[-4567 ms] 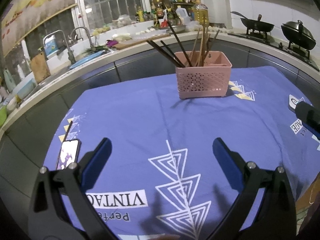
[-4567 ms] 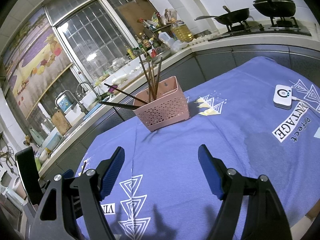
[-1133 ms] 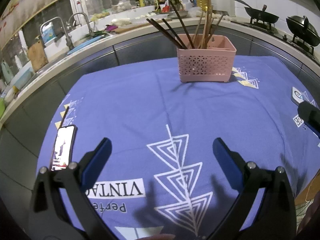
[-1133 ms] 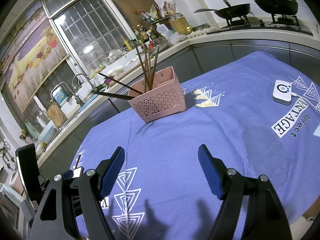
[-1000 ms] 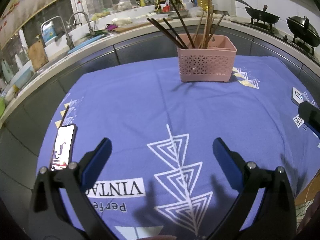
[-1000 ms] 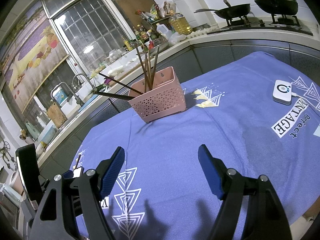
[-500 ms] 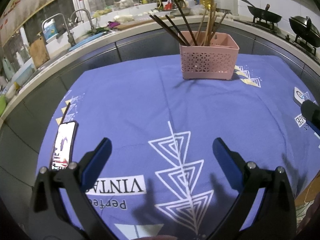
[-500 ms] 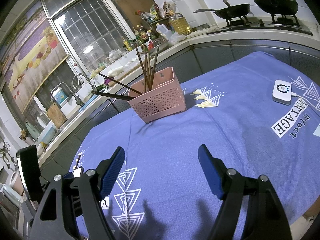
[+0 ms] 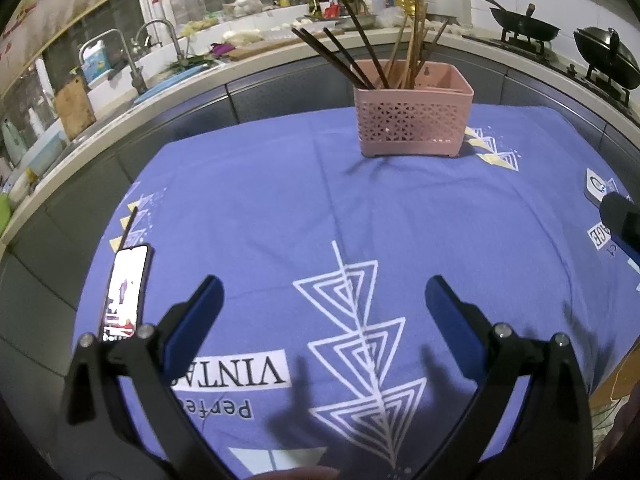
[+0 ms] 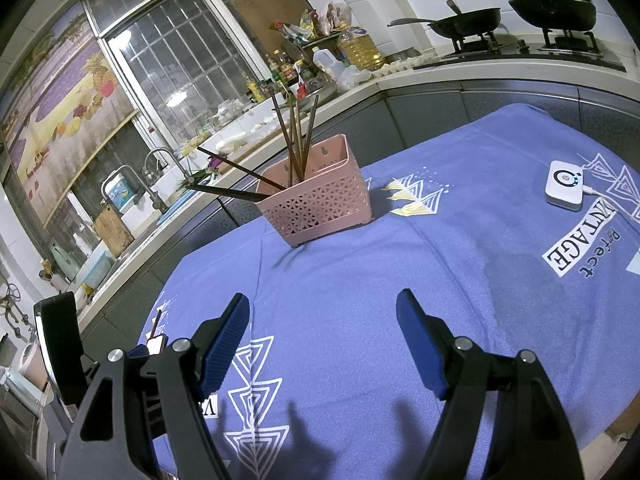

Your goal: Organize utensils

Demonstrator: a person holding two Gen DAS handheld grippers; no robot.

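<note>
A pink perforated basket stands at the far side of the blue-clothed table. Several dark and wooden chopsticks stick out of it, some leaning left over its rim. My left gripper hovers over the near part of the cloth, open, with nothing between its blue pads. My right gripper is also open and empty, above the cloth and well short of the basket. One thin dark stick lies at the cloth's left edge beside a phone.
A lit phone lies at the cloth's left edge. A small white device with a cable sits at the right. Behind the table runs a counter with a sink, bottles and a stove with pans.
The left wrist view has shifted slightly, so the basket sits a little lower and further right in the picture. Both grippers stay open and empty; the right view is unchanged.
</note>
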